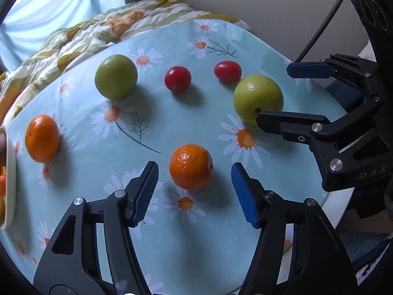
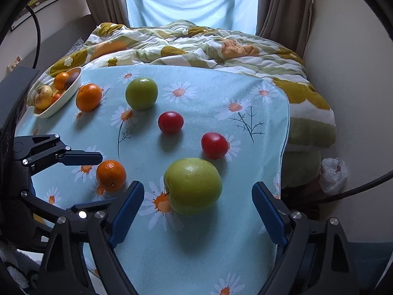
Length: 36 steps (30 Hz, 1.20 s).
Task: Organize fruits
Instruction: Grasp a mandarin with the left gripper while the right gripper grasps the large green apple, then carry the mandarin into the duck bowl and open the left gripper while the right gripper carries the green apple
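Blue-padded jaws of the left gripper [image 1: 194, 191] are spread wide, nothing held, with the near orange [image 1: 191, 166] seen between the fingertips, untouched, on the daisy-print cloth [image 1: 172, 233] near its front edge. Right gripper [image 2: 197, 209] is likewise spread and empty, lined up on the near green apple [image 2: 192, 185] by the cloth's right edge, pads clear of it on both sides. Two red fruits [image 2: 170, 122] [image 2: 214, 145] are laid mid-cloth, apart from each other. Further back, a second green apple [image 2: 141, 93] and a second orange [image 2: 88, 97] are set toward the far left corner. At that corner a cream dish [image 2: 73, 91] is loaded with mixed fruit. Beyond the cloth, a rumpled floral quilt [image 2: 196, 44] is seen.
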Available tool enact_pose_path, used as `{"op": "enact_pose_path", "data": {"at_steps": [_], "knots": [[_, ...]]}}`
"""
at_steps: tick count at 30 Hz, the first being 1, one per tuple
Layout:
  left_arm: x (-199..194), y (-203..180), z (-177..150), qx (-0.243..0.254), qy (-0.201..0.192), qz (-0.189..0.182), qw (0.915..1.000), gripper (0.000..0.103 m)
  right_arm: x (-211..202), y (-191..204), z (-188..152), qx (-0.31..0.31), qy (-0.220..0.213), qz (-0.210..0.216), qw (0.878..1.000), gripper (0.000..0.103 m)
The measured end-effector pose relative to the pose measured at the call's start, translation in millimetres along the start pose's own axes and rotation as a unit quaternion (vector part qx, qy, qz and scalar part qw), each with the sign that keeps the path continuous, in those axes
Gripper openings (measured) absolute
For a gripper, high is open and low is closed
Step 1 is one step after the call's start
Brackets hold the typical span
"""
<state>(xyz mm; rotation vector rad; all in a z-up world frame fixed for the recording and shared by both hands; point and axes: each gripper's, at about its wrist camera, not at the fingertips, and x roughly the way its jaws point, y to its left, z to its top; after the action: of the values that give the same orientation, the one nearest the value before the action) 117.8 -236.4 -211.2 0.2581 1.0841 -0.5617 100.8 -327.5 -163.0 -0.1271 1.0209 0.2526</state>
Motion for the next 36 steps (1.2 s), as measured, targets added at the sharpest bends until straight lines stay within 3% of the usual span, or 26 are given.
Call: {"op": "enact_pose_path", "data": {"at_steps": [4,6,8,13,18,27,30,36], "knots": [[6.6,-0.3,3.4,-0.001,0.003,-0.003,1.0,0.045,3.2,-0.2,0.0,-0.007,0.002,0.003,1.0,0.087],[9.3,0.7,3.3,-0.003,0.006,-0.004,1.0,0.041,4.8,-0.3,0.1,-0.008,0.003,0.005,1.0,0.087],[8.7,1.9,2.8,-0.008,0.006,-0.006,0.9999,0.041,7.3,-0.3,0.8,-0.01,0.006,0.009,1.0,0.075],[7.2,3.8,-1.1,-0.014,0.009,-0.009,0.9998,0.041,13.6,0.7,1.2,-0.018,0.012,0.014,1.0,0.073],[5.6,5.7,-5.0,-0.025,0.011,-0.005,0.9996,0.041,20.9,3.7,1.5,-0.027,0.024,0.018,0.999,0.062],[-1.9,15.2,-15.6,-0.046,0.005,0.003,0.9989,0.041,27.3,6.9,3.8,-0.024,0.036,0.01,0.999,0.061],[-5.8,18.0,-17.2,-0.052,-0.001,0.005,0.9986,0.041,30.8,7.4,5.4,-0.022,0.042,-0.001,0.999,0.053],[-15.2,22.0,-21.3,-0.06,-0.013,0.008,0.9981,0.041,26.8,7.0,6.8,-0.02,0.042,0.005,0.999,0.053]]}}
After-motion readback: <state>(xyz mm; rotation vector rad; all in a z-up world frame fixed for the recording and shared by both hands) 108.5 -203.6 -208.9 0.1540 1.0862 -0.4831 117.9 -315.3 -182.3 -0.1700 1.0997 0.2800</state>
